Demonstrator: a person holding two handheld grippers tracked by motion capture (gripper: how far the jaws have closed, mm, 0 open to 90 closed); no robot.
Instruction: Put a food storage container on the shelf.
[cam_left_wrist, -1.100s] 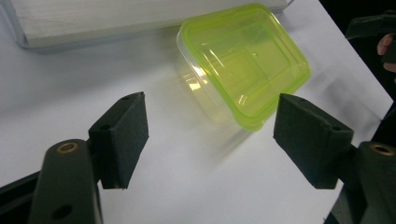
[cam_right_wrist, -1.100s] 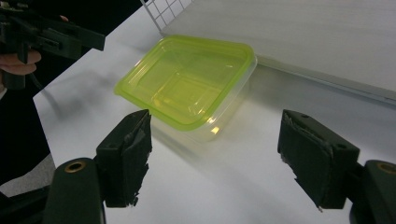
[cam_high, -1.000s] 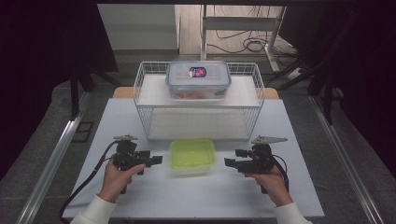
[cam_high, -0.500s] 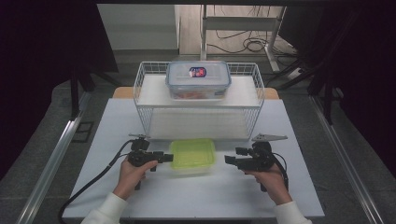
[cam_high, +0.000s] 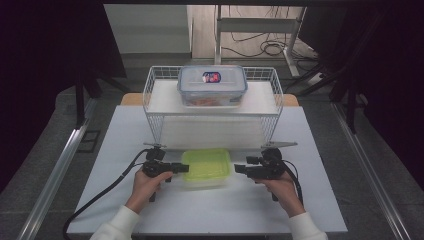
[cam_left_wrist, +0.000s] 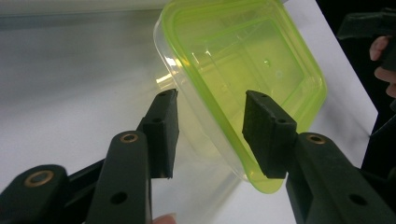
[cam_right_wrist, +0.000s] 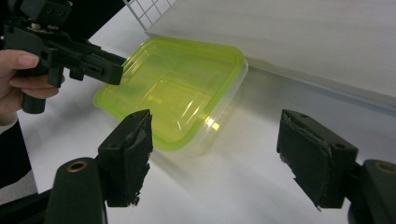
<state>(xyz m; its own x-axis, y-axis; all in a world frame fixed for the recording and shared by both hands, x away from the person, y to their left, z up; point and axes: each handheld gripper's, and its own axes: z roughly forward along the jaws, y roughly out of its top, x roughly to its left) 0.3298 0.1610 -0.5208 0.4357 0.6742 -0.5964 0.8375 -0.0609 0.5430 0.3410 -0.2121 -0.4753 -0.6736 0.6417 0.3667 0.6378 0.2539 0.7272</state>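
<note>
Sitting on the table (cam_high: 125, 150), a green-lidded container (cam_high: 206, 166) looks empty.

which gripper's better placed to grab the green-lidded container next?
Left, probably. The left gripper has its open jaws astride the edge of the green-lidded container. The right gripper is open too, but the container lies off to one side of its gap.

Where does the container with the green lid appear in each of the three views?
High view: green-lidded container sits bottom centre, between the two grippers.
Left gripper view: it fills upper centre-right; its near edge lies between the open fingers.
Right gripper view: it lies upper left, beyond the fingers.
Shared landmark: the white table under it.
</note>
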